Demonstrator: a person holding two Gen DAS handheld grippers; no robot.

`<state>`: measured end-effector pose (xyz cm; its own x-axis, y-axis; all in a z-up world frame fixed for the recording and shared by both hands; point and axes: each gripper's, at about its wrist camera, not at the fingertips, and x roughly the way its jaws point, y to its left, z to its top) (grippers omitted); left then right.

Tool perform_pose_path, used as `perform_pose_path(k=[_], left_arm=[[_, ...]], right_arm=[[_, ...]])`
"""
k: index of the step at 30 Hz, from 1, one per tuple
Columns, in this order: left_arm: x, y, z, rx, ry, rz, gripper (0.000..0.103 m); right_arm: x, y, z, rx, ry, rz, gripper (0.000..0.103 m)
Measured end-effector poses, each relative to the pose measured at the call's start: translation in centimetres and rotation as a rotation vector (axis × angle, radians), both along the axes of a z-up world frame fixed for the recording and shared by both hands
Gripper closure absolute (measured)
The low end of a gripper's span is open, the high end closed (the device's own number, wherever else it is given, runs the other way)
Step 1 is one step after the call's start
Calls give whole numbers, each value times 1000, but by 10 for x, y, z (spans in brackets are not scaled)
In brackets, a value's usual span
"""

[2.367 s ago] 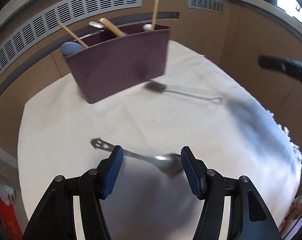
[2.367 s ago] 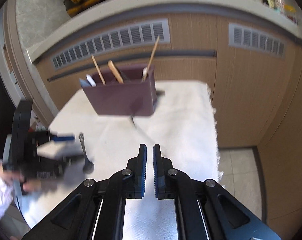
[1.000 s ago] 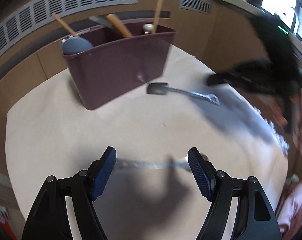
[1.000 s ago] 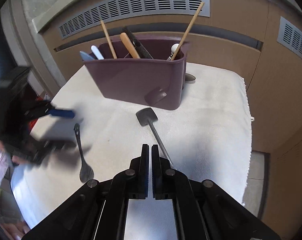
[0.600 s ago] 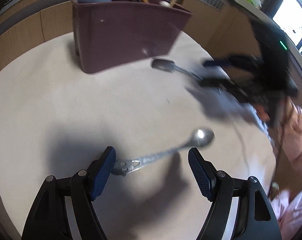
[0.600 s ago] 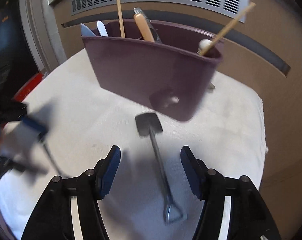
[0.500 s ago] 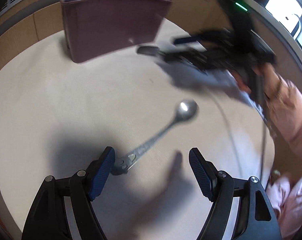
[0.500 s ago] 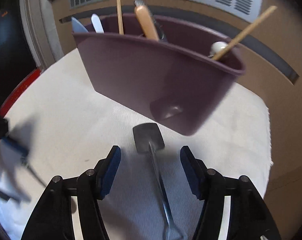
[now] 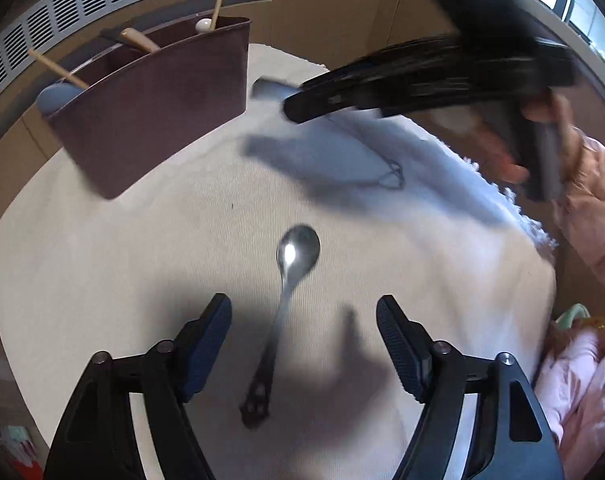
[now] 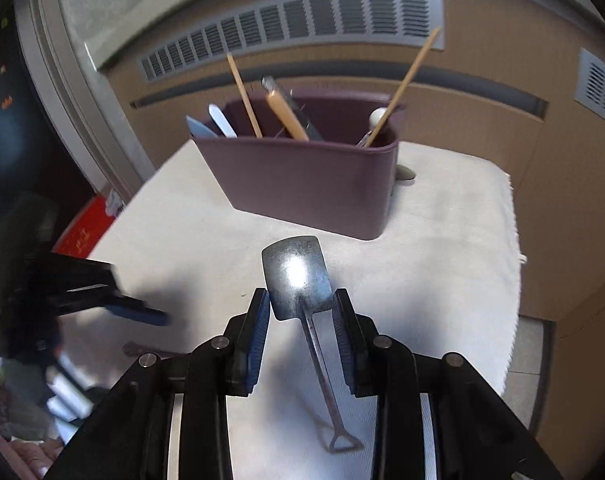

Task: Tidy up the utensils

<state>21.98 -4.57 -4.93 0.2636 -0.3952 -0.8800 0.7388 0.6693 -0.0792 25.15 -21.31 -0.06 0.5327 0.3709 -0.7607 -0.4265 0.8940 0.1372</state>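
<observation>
Left gripper (image 9: 304, 312) spread wide above the white cloth (image 9: 102, 264), holding nothing; a metal spoon (image 9: 286, 292) lies flat between its fingers, bowl pointing away, handle toward the camera. Right gripper (image 10: 301, 310) part-open, pads flanking the blade of a shovel-shaped spoon (image 10: 302, 280) lying on the cloth, contact not discernible. Maroon utensil caddy (image 10: 310, 176) stands just beyond, holding chopsticks and several handles
</observation>
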Motion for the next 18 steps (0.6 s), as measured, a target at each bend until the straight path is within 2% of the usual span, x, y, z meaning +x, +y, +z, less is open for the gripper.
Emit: perform_pose_path(k=[2, 7, 9, 10, 11, 13, 15, 18], left_arm=[[12, -15, -4, 33, 27, -17, 48], [25, -33, -17, 125, 39, -30, 48], [31, -38, -24, 146, 57, -22, 55], [31, -39, -25, 150, 49, -17, 57], [31, -39, -24, 150, 41, -15, 61], [31, -35, -22, 129, 37, 29, 74], [30, -26, -20, 89, 41, 89, 74], [17, -7, -5, -23, -54, 217, 74]], right_arm=[[-11, -12, 11, 18, -21, -4, 74], [-36, -29, 25, 57, -64, 0, 74], [-40, -28, 24, 64, -77, -2, 74], [-41, -28, 25, 70, -81, -7, 79], [-42, -28, 26, 77, -85, -11, 90], [-47, -29, 27, 90, -103, -31, 91], [-54, -28, 30, 93, -137, -47, 94], [-61, -18, 30, 25, -184, -26, 94]])
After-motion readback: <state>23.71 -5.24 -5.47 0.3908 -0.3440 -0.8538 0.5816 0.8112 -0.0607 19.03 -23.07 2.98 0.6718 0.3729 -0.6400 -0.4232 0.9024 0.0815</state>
